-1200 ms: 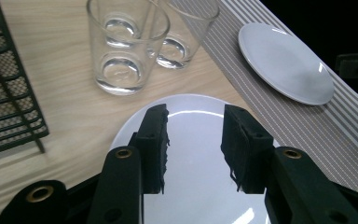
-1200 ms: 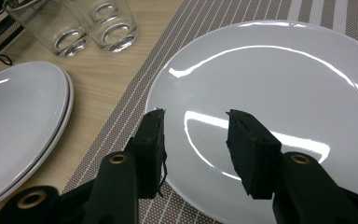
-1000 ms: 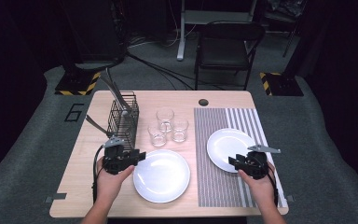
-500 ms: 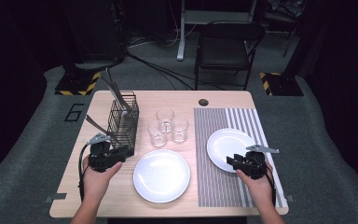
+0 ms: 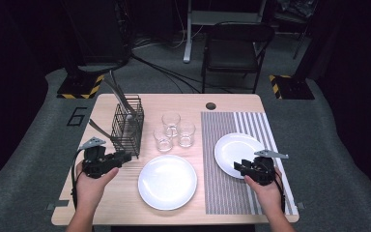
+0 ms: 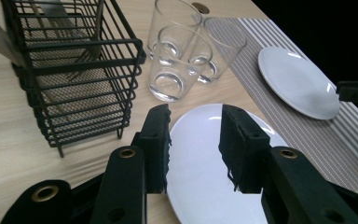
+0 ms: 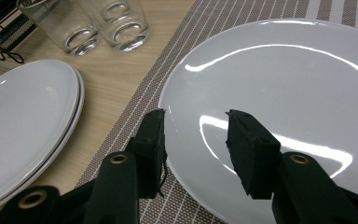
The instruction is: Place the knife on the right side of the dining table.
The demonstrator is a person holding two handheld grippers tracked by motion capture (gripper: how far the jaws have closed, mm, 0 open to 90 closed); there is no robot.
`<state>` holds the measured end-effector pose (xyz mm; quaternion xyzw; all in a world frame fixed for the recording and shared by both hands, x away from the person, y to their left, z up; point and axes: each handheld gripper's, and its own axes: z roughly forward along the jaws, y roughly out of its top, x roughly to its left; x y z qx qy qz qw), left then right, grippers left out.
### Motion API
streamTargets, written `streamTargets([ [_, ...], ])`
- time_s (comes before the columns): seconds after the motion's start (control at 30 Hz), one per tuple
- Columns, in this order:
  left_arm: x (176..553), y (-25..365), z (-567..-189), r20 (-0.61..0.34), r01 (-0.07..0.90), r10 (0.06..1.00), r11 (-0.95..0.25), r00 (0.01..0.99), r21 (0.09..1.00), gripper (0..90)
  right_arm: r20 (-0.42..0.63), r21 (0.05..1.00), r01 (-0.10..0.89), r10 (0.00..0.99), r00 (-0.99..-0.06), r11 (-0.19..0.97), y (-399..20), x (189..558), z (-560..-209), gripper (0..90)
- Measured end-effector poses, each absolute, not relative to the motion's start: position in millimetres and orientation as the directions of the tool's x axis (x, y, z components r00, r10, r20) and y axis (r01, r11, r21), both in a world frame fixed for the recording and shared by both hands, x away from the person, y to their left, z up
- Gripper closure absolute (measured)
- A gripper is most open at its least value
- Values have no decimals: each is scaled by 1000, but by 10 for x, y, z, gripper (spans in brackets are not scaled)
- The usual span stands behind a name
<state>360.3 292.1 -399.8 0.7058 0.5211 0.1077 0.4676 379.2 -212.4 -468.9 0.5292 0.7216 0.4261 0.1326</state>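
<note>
- While sitting on the striped placemat (image 5: 232, 193), the white plate (image 5: 241, 145) is looking glossy, stiff, breakable; take its near rim.
- Right gripper (image 7: 196, 122) is hovering half-open over that rim, empty.
- Left gripper (image 6: 195, 122) is hanging half-open, empty.

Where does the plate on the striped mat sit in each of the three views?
High view: plate on the striped mat, right of centre, by the right tool.
Left gripper view: upper right.
Right gripper view: large, centre and right, beyond that tool's jaws.
Shared landmark: the three glasses.
</note>
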Motion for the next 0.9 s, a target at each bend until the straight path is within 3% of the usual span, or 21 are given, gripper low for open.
streamTargets([
  [0.9,3652,3301,-3977,-311,629,894,44,322,776,642,275,748,660,872,-406,71,-2124,3790,-4704,563],
])
